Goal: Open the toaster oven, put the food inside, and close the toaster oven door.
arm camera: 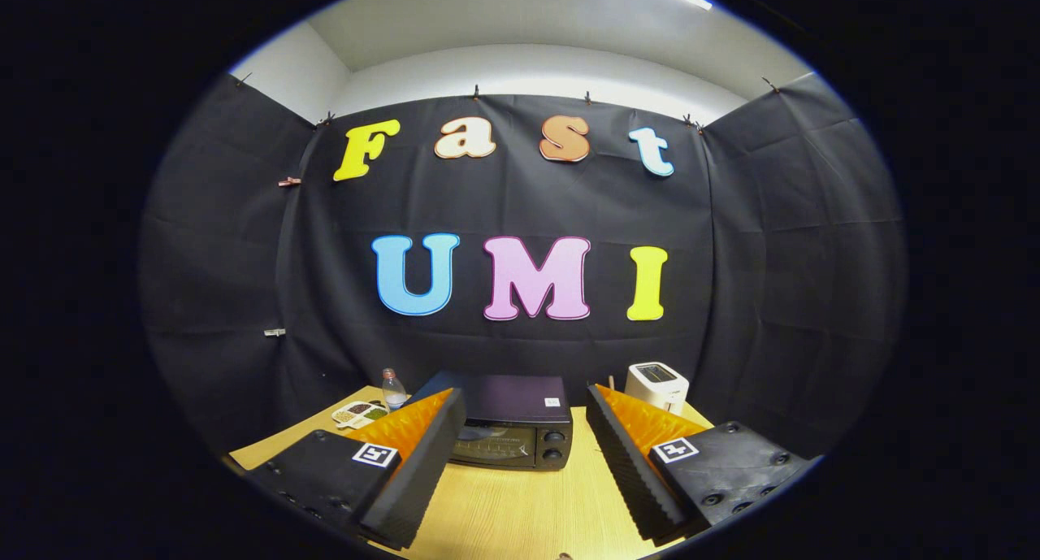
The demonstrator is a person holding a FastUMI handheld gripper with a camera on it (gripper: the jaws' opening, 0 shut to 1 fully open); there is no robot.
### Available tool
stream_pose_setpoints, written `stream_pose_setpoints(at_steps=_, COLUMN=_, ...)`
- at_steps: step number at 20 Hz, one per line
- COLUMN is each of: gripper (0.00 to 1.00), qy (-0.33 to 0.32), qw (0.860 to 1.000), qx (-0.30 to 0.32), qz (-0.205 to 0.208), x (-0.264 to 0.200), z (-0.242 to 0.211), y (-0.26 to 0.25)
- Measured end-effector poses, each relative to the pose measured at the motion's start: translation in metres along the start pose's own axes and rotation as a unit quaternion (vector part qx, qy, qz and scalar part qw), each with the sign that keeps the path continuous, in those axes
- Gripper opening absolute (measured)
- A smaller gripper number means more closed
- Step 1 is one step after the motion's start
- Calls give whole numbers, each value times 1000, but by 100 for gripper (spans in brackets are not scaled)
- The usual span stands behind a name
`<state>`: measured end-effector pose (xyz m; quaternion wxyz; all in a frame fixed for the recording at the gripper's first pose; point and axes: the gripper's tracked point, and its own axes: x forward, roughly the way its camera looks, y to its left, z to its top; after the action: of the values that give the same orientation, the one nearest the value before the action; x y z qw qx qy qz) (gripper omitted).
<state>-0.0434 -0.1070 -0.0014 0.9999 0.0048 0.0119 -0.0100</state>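
Beyond the gripper's [525,430] wide-spread fingers, the toaster oven [513,427] sits shut, labels unreadable

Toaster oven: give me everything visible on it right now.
The toaster oven is a dark, boxy appliance sitting upright on the wooden table, just ahead of the open gripper and framed between its fingers. Its glass-fronted door is shut; two round knobs stack down the front's right side. A small pale sticker sits on the flat top. Nothing touches it but the table.

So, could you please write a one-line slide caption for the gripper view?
Open gripper hovers over the wooden table, aimed at the closed toaster oven just ahead.
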Motion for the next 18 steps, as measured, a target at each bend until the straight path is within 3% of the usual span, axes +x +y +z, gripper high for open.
stream_pose_setpoints(at_steps=18, gripper=98, qy=2, qw=1000, qx=-10, qz=-1, x=17, z=-4, y=9)
